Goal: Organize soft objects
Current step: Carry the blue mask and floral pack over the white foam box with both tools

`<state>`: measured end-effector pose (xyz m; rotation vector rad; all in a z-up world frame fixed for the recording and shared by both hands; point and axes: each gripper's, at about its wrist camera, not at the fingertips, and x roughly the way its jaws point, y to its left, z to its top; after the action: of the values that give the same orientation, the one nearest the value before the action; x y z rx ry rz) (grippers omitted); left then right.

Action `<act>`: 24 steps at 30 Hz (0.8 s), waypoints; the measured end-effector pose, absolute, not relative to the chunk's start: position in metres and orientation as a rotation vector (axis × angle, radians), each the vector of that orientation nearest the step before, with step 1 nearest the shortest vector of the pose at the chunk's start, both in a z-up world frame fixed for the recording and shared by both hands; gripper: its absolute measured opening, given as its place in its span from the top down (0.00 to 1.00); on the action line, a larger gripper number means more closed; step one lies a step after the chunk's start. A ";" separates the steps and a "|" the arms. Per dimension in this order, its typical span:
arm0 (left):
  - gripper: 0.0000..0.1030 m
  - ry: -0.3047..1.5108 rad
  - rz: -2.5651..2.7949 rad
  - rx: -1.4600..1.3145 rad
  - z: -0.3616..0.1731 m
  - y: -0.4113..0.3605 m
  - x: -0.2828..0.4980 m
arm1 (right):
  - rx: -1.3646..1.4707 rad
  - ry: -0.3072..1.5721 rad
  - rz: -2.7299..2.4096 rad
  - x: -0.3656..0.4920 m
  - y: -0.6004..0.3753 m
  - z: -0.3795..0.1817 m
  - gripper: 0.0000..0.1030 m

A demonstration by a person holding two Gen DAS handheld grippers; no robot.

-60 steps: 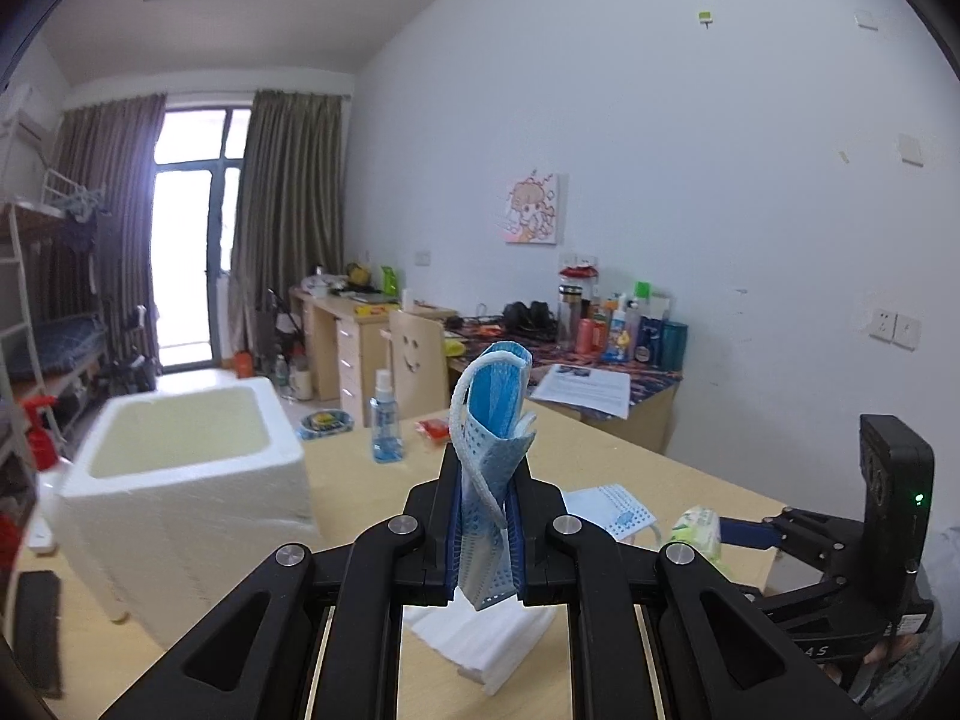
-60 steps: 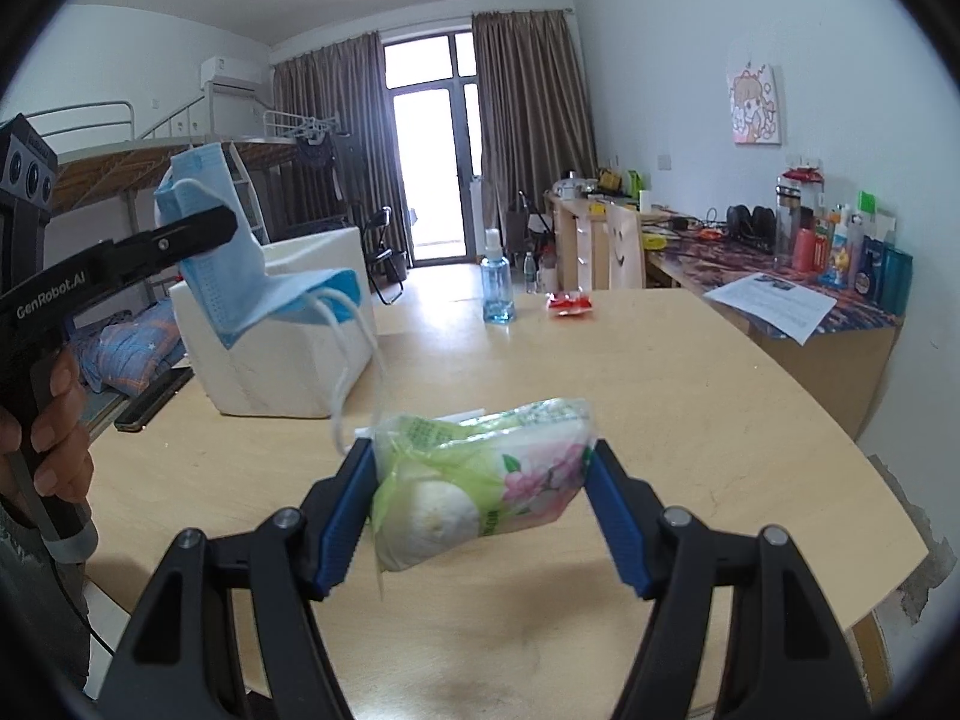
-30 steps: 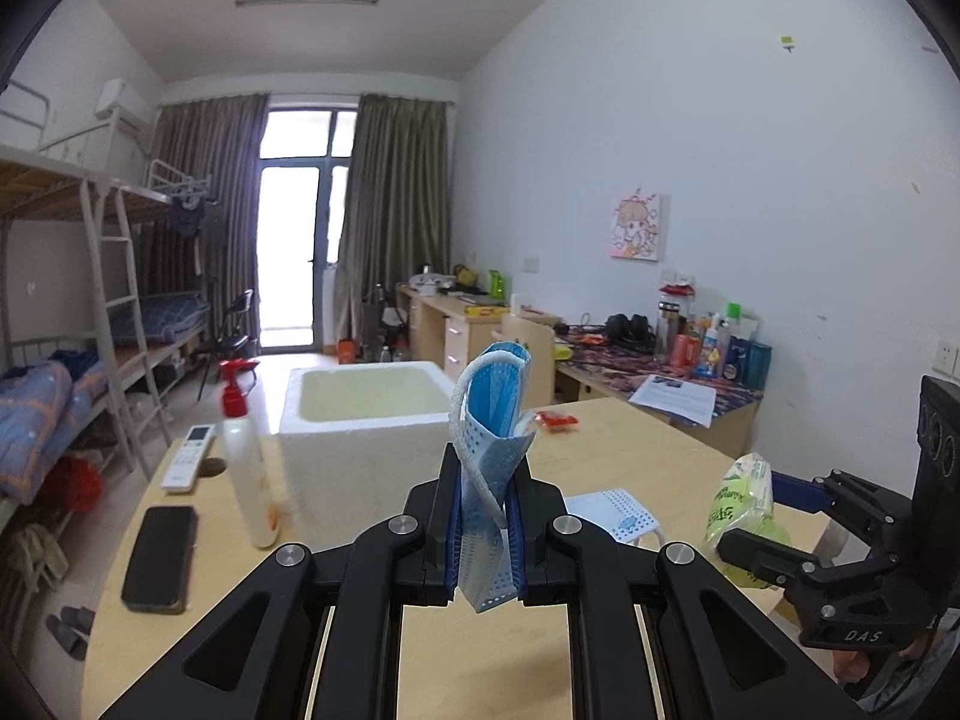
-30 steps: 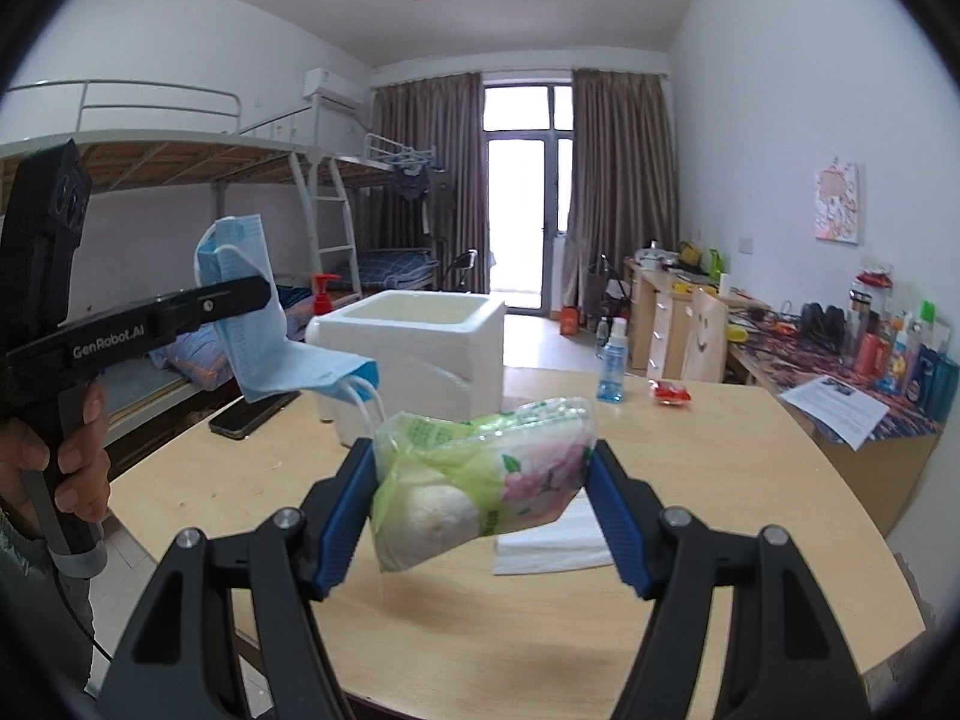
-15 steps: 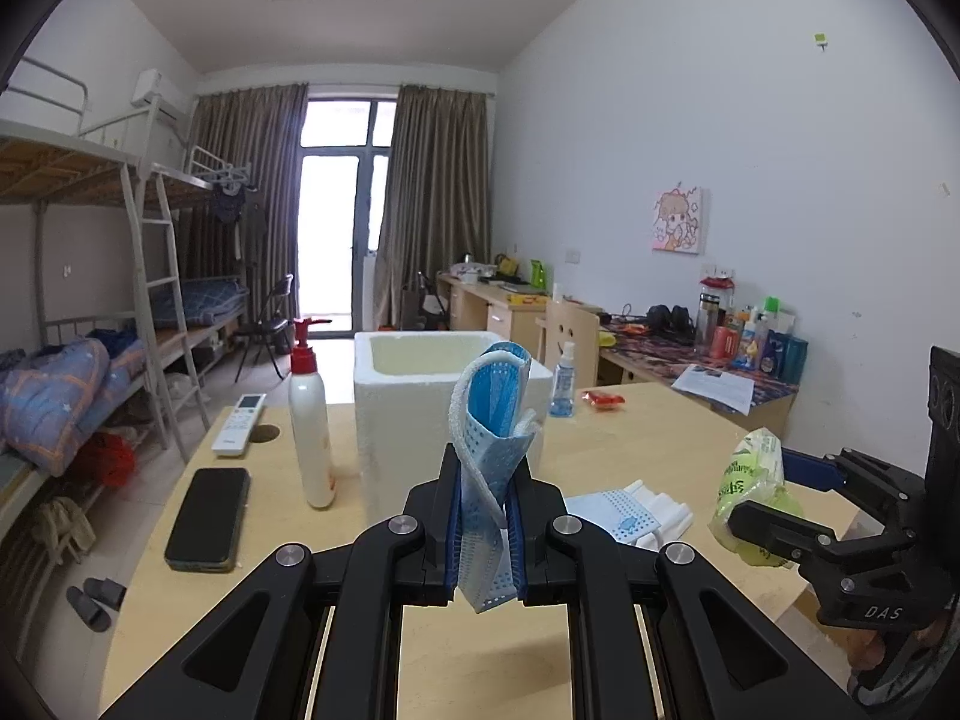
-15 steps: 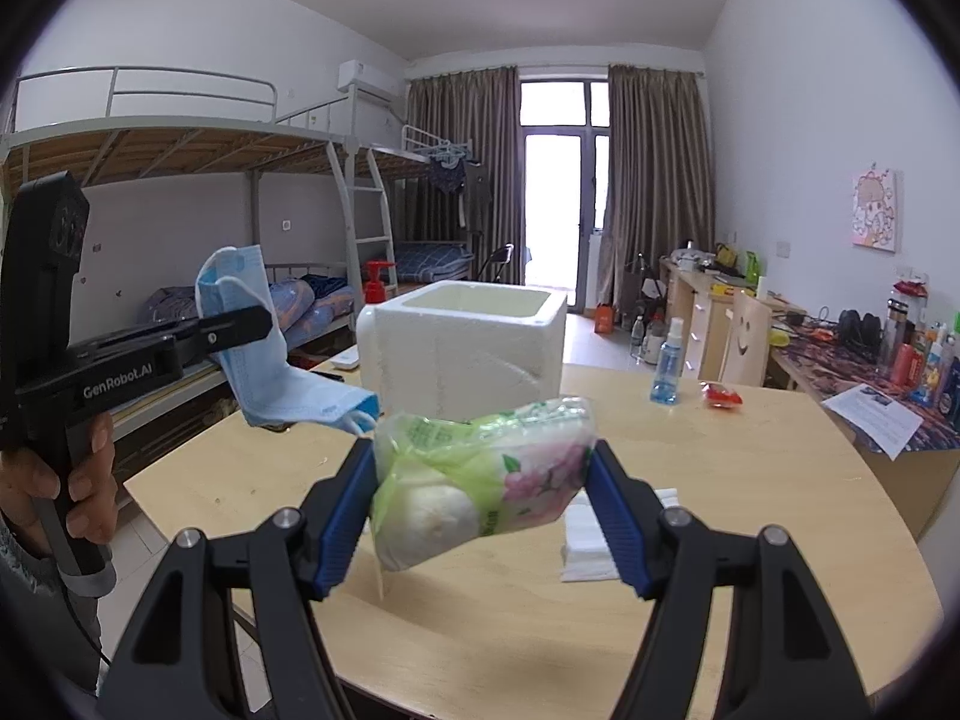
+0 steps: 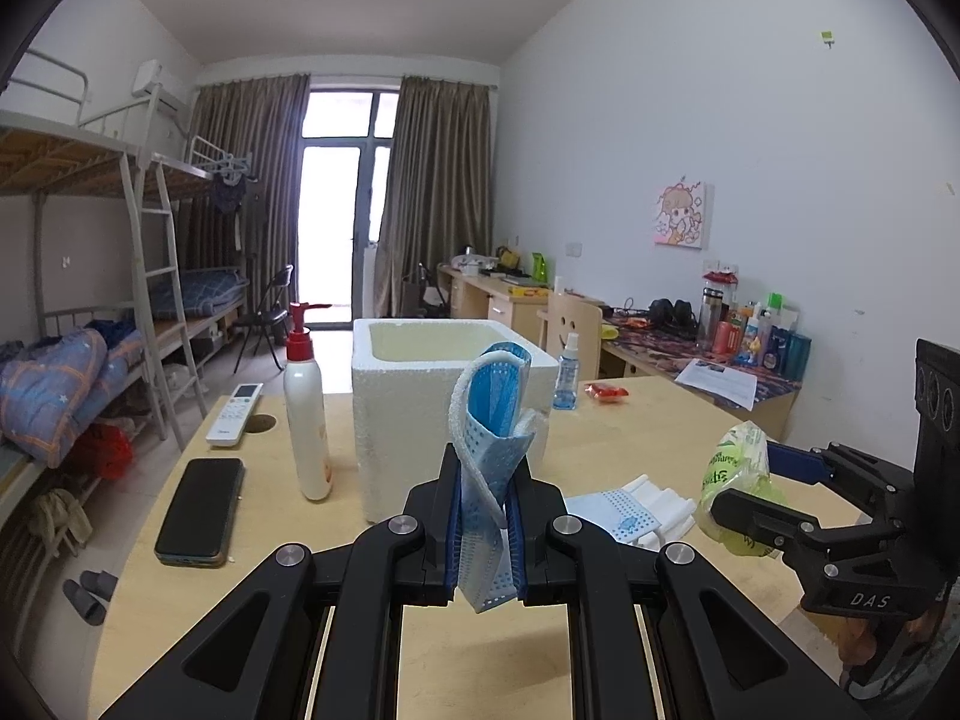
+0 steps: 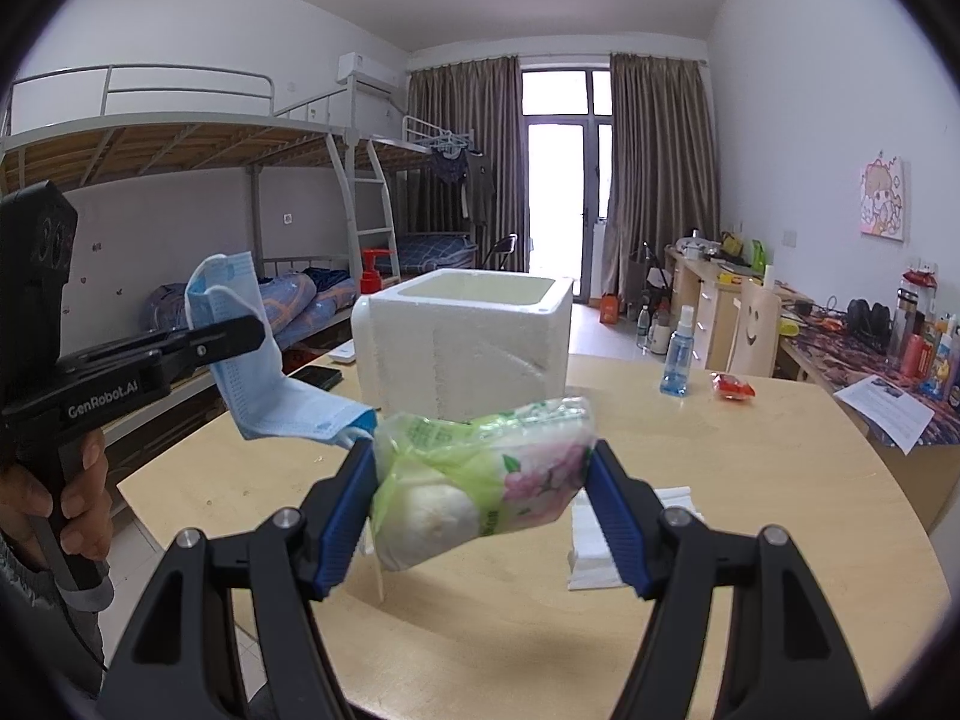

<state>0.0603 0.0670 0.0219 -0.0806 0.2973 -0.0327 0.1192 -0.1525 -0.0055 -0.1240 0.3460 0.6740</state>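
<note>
My left gripper [image 7: 485, 531] is shut on a folded blue face mask [image 7: 489, 438], which stands up between the pads; the same mask [image 8: 264, 372] hangs from that gripper at the left of the right wrist view. My right gripper [image 8: 483, 495] is shut on a soft green tissue pack [image 8: 480, 480] with a pink flower print, held above the wooden table [image 8: 750, 480]. The pack [image 7: 735, 480] also shows at the right of the left wrist view. Straight ahead stands an open white foam box [image 7: 420, 396], also seen as the foam box [image 8: 468, 342] beyond the pack.
A white pump bottle [image 7: 307, 414], a black phone [image 7: 201, 510] and a remote [image 7: 235, 411] lie left of the box. Another mask [image 7: 612, 513] and white folded tissues [image 8: 600, 534] lie on the table. A blue spray bottle [image 8: 675, 354] and a red packet [image 8: 733, 385] sit farther back.
Both views have swung left, so the foam box now sits ahead of each gripper and closer. Both grips are unchanged.
</note>
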 end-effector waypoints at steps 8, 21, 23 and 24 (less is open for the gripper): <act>0.87 0.308 -0.024 -0.083 0.019 0.068 0.068 | -0.114 0.348 0.674 0.131 -0.149 -0.002 0.29; 0.87 0.321 0.012 -0.071 0.032 0.084 0.099 | -0.133 0.356 0.692 0.158 -0.131 0.010 0.29; 0.87 0.320 0.008 -0.070 0.033 0.085 0.101 | -0.130 0.360 0.692 0.163 -0.130 0.013 0.29; 0.87 0.320 0.012 -0.068 0.035 0.086 0.104 | -0.130 0.360 0.689 0.164 -0.129 0.013 0.29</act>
<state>0.1037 0.0860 0.0348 -0.0682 0.3200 0.0120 0.1643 -0.1294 0.0134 -0.1302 0.3596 0.6894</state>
